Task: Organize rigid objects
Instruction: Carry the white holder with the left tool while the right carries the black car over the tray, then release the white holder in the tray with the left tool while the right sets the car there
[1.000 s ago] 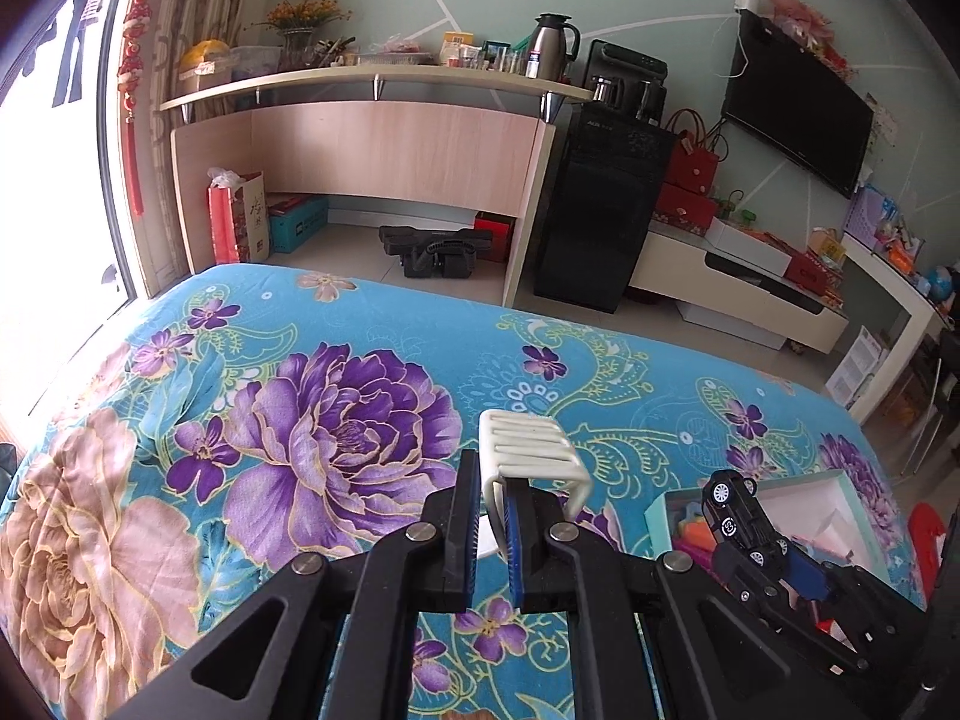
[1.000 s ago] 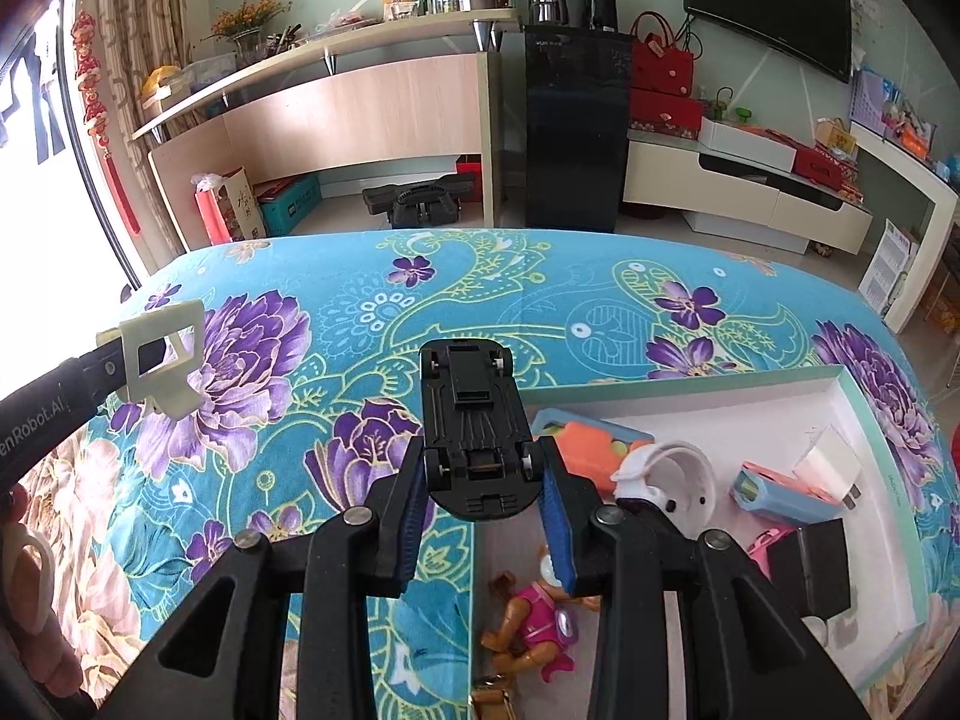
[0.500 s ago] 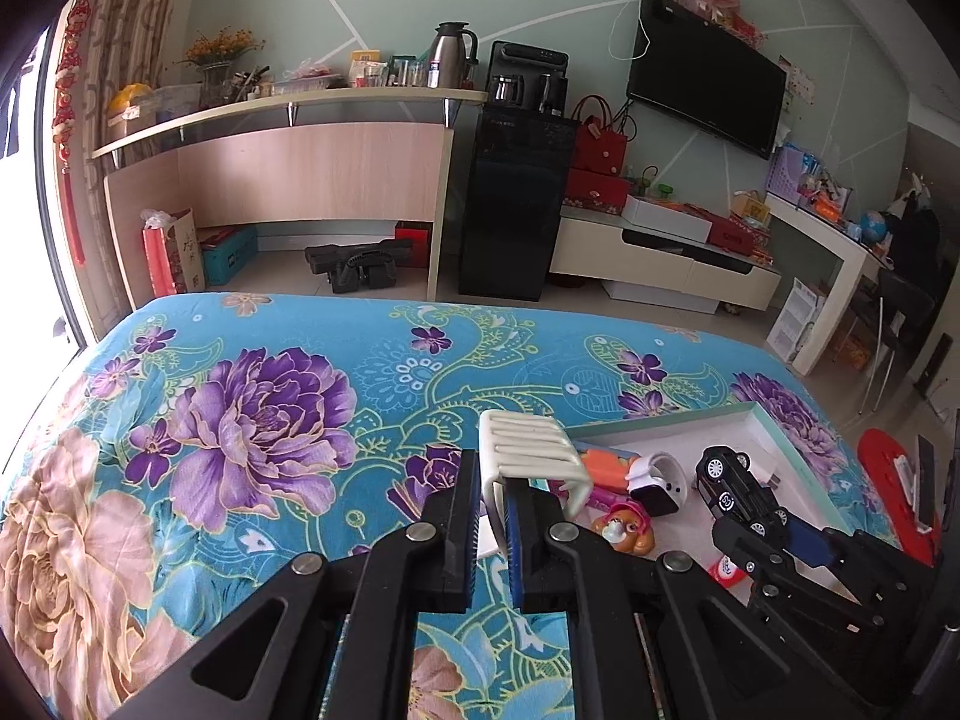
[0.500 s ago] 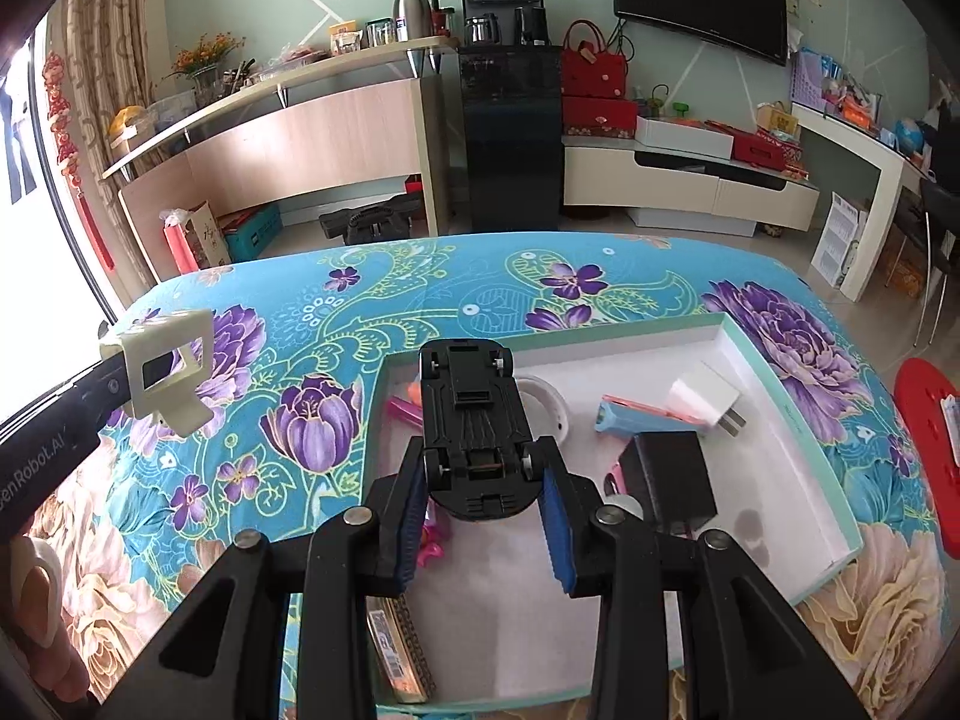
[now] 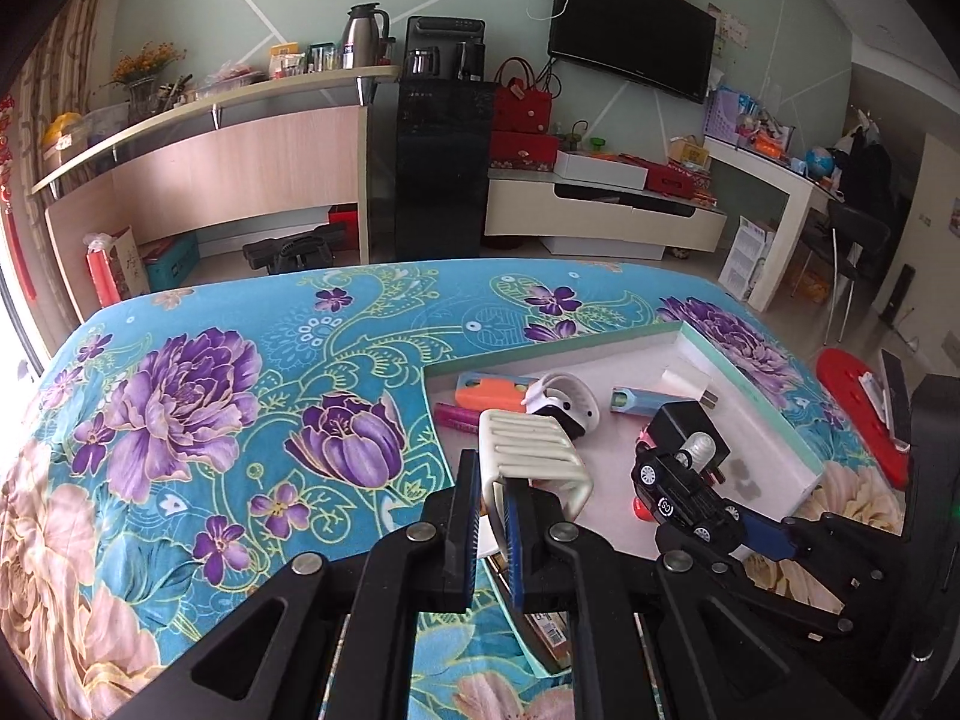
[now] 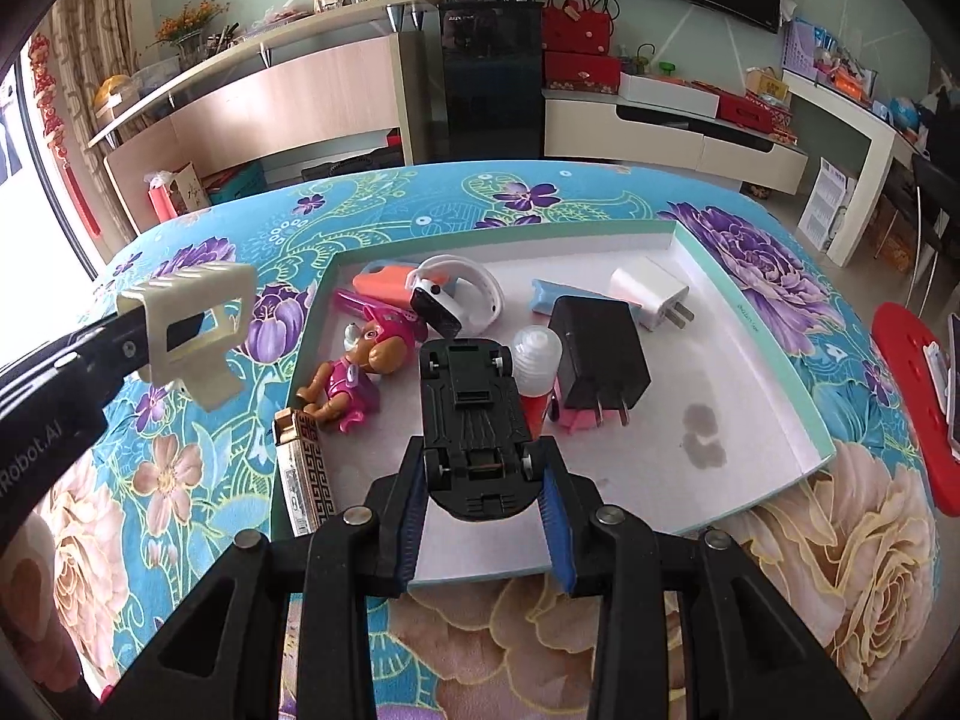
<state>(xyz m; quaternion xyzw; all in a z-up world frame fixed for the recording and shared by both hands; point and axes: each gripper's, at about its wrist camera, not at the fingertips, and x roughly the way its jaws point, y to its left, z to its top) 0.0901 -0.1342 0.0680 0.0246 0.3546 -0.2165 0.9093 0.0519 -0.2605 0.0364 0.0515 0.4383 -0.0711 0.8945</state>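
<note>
My left gripper [image 5: 492, 507] is shut on a cream ribbed plastic bracket [image 5: 528, 450], held above the left edge of the shallow white box [image 5: 774, 420]. The bracket also shows in the right wrist view [image 6: 192, 324]. My right gripper [image 6: 483, 480] is shut on a black toy car [image 6: 474, 414], underside up, above the box's [image 6: 774, 372] front middle. The car also shows in the left wrist view [image 5: 684, 492]. The box holds a black charger [image 6: 600, 360], white charger [image 6: 651, 294], white watch [image 6: 456, 294], pink toy pup [image 6: 366, 366] and a small bottle [image 6: 537, 366].
The box lies on a blue floral cloth [image 6: 210, 480] with open cloth to its left. A patterned gold lighter [image 6: 303, 474] leans at the box's front left corner. A red stool [image 6: 918, 408] stands to the right. A sideboard, black cabinet and TV line the far wall.
Both grippers have moved to the right and forward over the box, each keeping its hold. More of the box and its contents has come into view.
</note>
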